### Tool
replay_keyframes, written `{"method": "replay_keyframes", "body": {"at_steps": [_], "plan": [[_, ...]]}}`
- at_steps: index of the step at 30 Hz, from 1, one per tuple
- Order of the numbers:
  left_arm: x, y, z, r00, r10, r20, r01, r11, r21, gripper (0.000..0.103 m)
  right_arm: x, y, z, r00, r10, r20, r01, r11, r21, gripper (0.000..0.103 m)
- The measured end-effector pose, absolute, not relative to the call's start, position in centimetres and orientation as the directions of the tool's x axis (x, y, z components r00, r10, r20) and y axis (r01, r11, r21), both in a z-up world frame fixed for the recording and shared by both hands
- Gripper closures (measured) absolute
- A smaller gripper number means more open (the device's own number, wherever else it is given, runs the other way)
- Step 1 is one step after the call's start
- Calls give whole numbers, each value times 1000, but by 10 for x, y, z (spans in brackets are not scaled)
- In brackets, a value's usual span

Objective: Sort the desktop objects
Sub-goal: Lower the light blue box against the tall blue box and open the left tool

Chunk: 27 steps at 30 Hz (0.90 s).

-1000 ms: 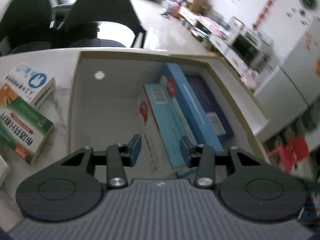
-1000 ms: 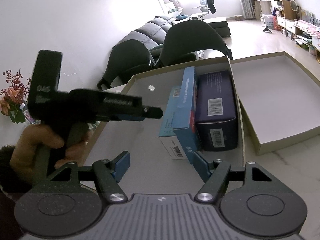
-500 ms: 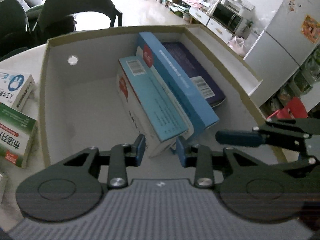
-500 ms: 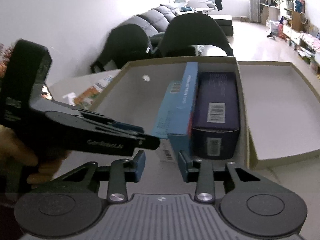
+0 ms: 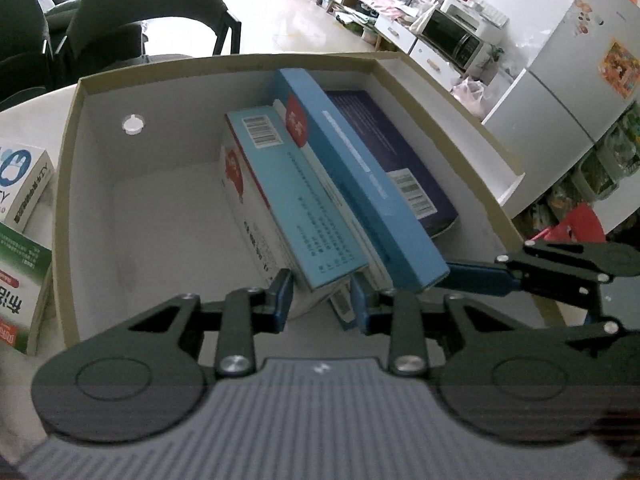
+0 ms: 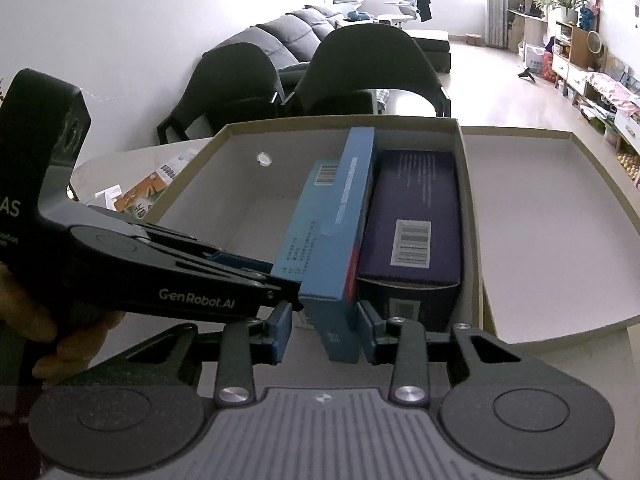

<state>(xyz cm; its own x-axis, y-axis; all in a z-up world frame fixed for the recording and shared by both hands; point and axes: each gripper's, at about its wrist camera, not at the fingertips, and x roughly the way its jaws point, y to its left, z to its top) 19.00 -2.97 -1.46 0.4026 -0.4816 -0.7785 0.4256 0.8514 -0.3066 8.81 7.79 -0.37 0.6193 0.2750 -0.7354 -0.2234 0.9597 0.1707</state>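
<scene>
An open cardboard box (image 5: 68, 184) holds three packs standing side by side: a light teal pack (image 5: 296, 208), a blue pack (image 5: 360, 168) and a dark purple pack (image 5: 384, 140). My left gripper (image 5: 322, 300) is shut on the near end of the teal pack, a pad on each side. In the right wrist view my right gripper (image 6: 324, 330) is shut on the near end of the blue pack (image 6: 336, 216), beside the purple pack (image 6: 412, 200). One of its fingers (image 5: 476, 280) shows against the blue pack's end in the left wrist view.
A white-and-blue pack (image 5: 24, 184) and a green pack (image 5: 20, 280) lie on the table left of the cardboard box. The box's lid (image 6: 540, 240) lies open side up to its right. Dark chairs (image 6: 368, 68) stand behind the table. A person's hand (image 6: 40, 344) holds the left tool.
The right gripper's jaws went from wide apart to closed around the blue pack's end. The left gripper's jaws narrowed onto the teal pack's end and the two grippers came closer together.
</scene>
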Motion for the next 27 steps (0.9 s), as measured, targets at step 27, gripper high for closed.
{"method": "replay_keyframes", "body": {"at_steps": [27], "plan": [[182, -22, -9, 427, -501, -753, 379, 855, -354, 60, 75, 73, 7, 643, 282, -712, -188, 959, 210, 47]]}}
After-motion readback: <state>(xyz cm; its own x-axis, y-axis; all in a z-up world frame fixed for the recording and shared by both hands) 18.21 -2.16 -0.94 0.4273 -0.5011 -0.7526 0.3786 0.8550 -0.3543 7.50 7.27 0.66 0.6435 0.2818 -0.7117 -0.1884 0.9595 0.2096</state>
